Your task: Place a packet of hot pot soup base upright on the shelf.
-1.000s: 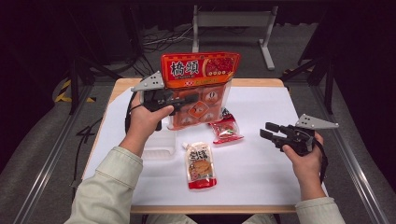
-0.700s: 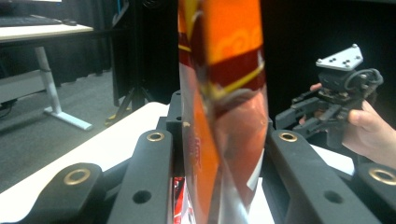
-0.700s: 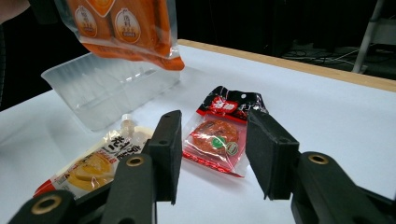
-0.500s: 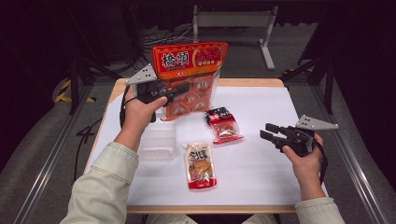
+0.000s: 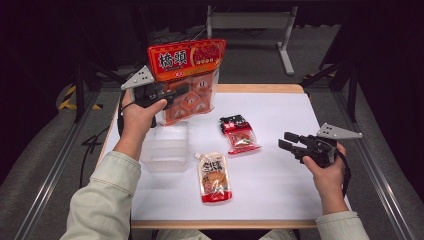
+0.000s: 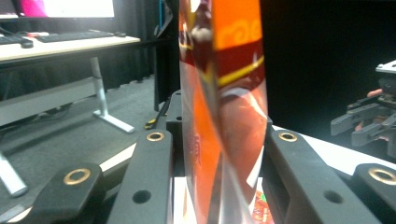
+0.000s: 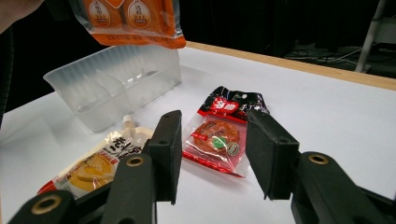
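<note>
From up high, I see my left gripper (image 5: 172, 95) holding the big orange bag (image 5: 189, 80) up in the air, above the clear tray (image 5: 167, 147). My right gripper (image 5: 290, 144) sits low and wide, with the small red packet (image 5: 240, 134) near its tips. In the left gripper view, the bag stands squeezed between both jaws. In the right gripper view, the red packet (image 7: 219, 135) lies just ahead between my open jaws, with the pouch (image 7: 95, 161) to their left.
</note>
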